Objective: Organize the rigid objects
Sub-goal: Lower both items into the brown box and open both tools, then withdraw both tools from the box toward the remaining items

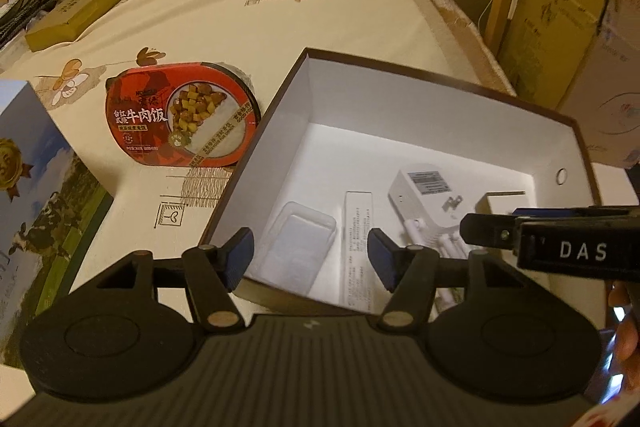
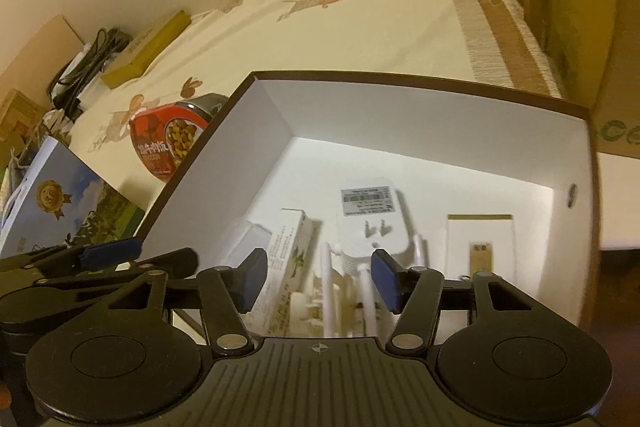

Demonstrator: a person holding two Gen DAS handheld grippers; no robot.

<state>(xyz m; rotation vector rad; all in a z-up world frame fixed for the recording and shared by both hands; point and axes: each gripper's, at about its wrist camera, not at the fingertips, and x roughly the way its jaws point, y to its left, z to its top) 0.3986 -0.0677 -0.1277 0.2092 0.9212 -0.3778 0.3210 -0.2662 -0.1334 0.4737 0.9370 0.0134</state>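
Note:
An open box with a brown rim and white inner walls [image 1: 308, 99] [image 2: 400, 111] lies on the patterned cloth. Inside lie a white plug-in router with antennas [image 1: 424, 195] [image 2: 372, 223], a slim white carton [image 1: 357, 247] [image 2: 290, 259], a clear plastic case [image 1: 300, 239] and a small beige card box [image 1: 500, 201] [image 2: 480, 243]. My left gripper [image 1: 310, 253] hangs open over the box's near left corner, nothing between its pads. My right gripper [image 2: 320, 275] stands open just above the router's antennas, its pads clear of them. It enters the left wrist view from the right [image 1: 492, 231].
A red rice-meal bowl [image 1: 180, 113] [image 2: 168, 143] sits left of the box. A blue milk carton [image 1: 36, 179] stands at the near left. A flat olive box [image 1: 76, 13] and black cables [image 1: 24, 7] lie at the far left. Cardboard boxes [image 1: 560, 7] stand off the right edge.

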